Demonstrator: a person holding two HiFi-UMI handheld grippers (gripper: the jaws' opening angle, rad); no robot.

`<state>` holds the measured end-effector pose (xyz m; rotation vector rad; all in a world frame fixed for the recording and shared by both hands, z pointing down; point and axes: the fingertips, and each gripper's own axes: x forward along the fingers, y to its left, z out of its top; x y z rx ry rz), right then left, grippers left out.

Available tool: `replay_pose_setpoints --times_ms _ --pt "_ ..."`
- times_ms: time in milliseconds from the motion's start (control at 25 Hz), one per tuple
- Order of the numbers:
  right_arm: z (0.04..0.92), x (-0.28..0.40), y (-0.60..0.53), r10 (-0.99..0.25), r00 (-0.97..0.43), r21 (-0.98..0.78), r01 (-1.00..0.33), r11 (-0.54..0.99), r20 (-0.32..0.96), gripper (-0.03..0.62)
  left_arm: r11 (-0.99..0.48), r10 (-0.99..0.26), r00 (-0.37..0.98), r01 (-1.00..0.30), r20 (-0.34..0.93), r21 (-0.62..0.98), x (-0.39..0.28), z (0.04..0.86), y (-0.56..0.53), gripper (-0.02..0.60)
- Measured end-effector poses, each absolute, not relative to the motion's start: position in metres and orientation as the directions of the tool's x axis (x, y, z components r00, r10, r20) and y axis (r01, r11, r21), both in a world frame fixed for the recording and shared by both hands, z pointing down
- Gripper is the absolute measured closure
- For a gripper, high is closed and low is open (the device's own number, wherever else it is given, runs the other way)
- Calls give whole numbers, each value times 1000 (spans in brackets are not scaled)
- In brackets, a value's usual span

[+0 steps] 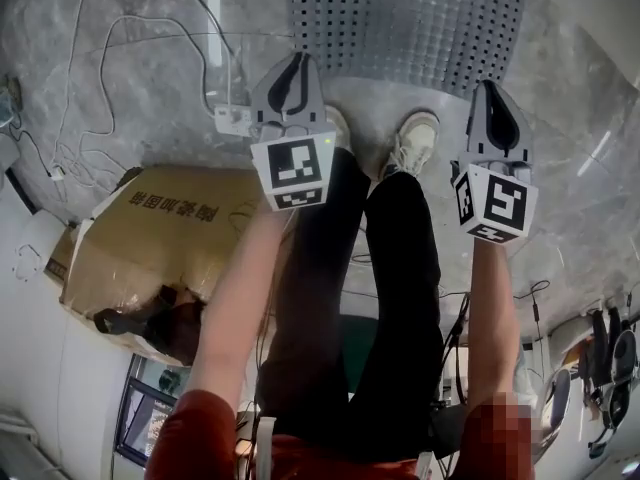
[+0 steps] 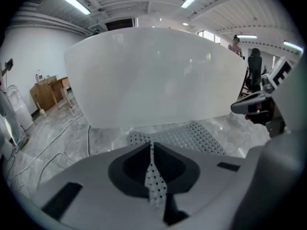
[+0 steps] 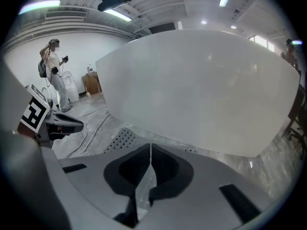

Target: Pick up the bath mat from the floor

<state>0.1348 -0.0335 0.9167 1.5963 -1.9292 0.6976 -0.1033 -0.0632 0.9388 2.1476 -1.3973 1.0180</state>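
Seen from the head view, both arms reach out side by side toward the top of the frame. The left tongs (image 1: 294, 63) sit at upper centre and the right tongs (image 1: 488, 90) at upper right, both angled forward and down. The left marker cube (image 1: 293, 168) and the right marker cube (image 1: 493, 203) face the camera. The left forearm (image 1: 235, 308) is bare below a red sleeve (image 1: 190, 433), and the right forearm (image 1: 490, 308) is bare too. In the left gripper view and the right gripper view alike, the jaws are pressed together tip to tip. Legs in black trousers (image 1: 400, 298) stand between the arms, with pale shoes (image 1: 415, 140) between the two tongs.
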Motion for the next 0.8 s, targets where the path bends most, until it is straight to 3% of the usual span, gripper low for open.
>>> replay_pose_setpoints --times_ms 320,520,560,640,800 --pt "1006 153 -31 -645 -124 -22 -986 164 754 580 -411 -550 185 -909 814 -72 -117 1029 -58 558" --pt "1062 175 -23 -585 -77 -6 -992 124 808 574 -380 -480 155 -924 863 -46 -126 1082 -54 412" --pt "1073 180 -21 -567 -73 -10 -994 113 820 551 -381 -464 151 -923 873 -42 -128 1092 -53 381" --pt "1096 188 -17 -527 -71 -31 -996 84 847 435 -382 -426 142 -924 894 -35 -132 1113 -50 331" --pt "1131 207 -13 -471 -26 -24 -1000 11 882 304 -380 -380 121 -924 917 -36 -140 1143 -50 244"
